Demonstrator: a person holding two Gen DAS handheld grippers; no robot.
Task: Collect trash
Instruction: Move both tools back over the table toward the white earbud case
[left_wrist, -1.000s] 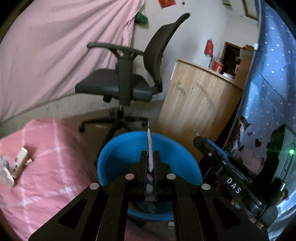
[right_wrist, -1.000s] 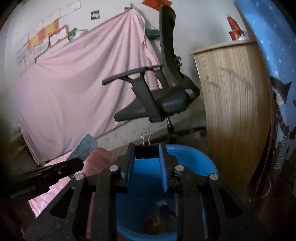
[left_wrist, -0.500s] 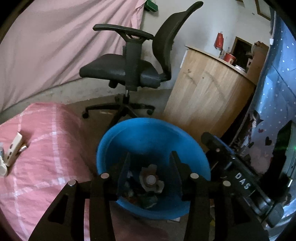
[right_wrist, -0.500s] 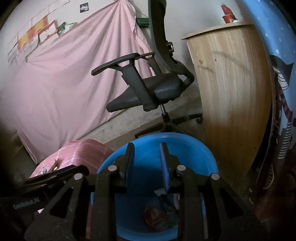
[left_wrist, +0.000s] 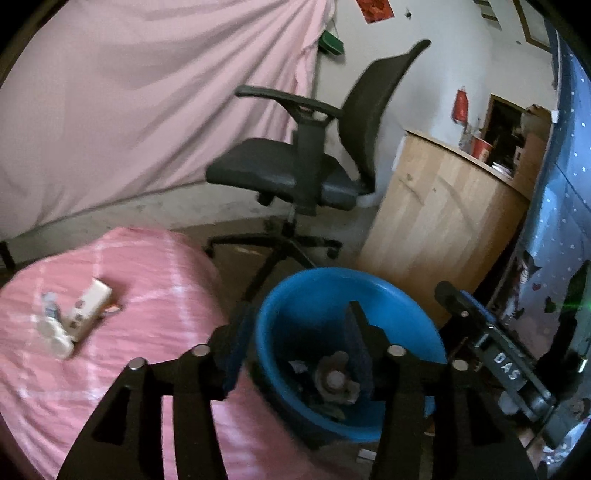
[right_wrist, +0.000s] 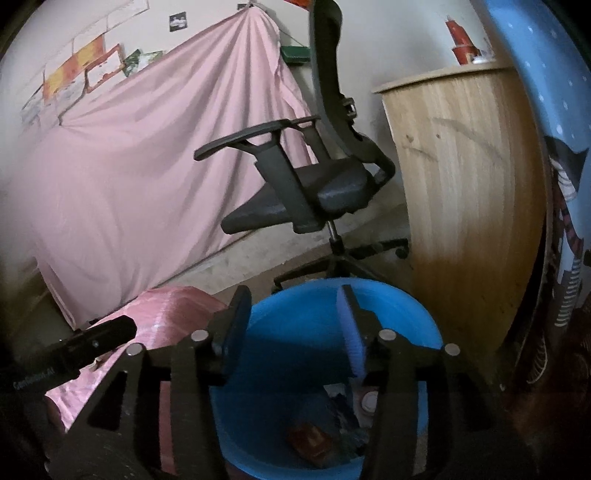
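Note:
A blue plastic basin (left_wrist: 406, 314) (right_wrist: 399, 310) sits on the floor beside the pink bed, with scraps of trash (left_wrist: 334, 380) (right_wrist: 314, 439) lying in its bottom. My left gripper (left_wrist: 295, 325) hangs over the basin's left rim, its jaws opening with nothing between them. Over the basin, my right gripper (right_wrist: 293, 314) also has its jaws opening and holds nothing. Small white items (left_wrist: 79, 321) lie on the pink bedcover (left_wrist: 110, 387) to the left. The right gripper's body (left_wrist: 495, 358) shows at the right of the left wrist view.
A black office chair (left_wrist: 295, 177) (right_wrist: 306, 192) stands behind the basin. A curved wooden counter (left_wrist: 436, 229) (right_wrist: 469, 192) is right of it, with a blue dotted cloth (left_wrist: 554, 240) at the far right. A pink sheet (right_wrist: 129, 177) hangs on the wall.
The left gripper let go of a flat card and opened, then swung left toward the bed. The right gripper released a binder clip and opened wide over the basin.

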